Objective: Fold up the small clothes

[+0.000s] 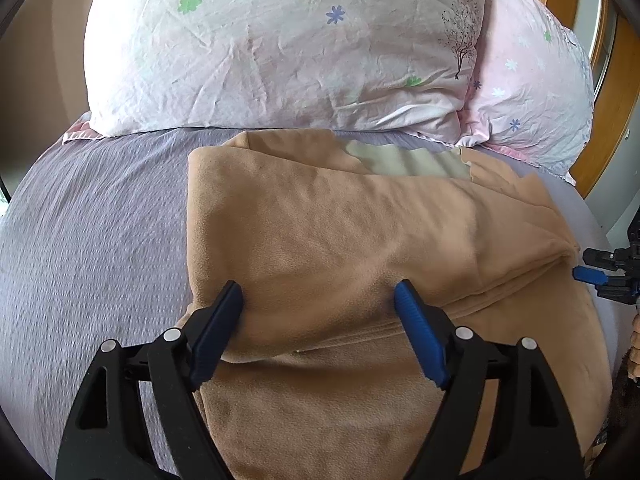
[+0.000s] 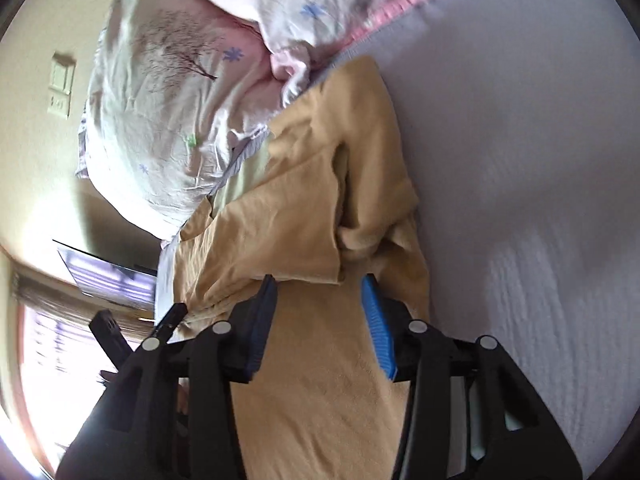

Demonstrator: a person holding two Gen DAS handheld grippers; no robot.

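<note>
A tan fleece garment lay partly folded on the lavender bedsheet, a pale lining showing at its far edge, near two floral pillows. The left tool and right tool both hung spread wide, released, over its near folds.

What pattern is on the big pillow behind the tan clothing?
The pillow is pale pink-white with small green and blue flowers and a dark tree print, clearest in the left wrist view.

Lilac-sheeted bed, floral pillows, cream wall, bright window
</note>
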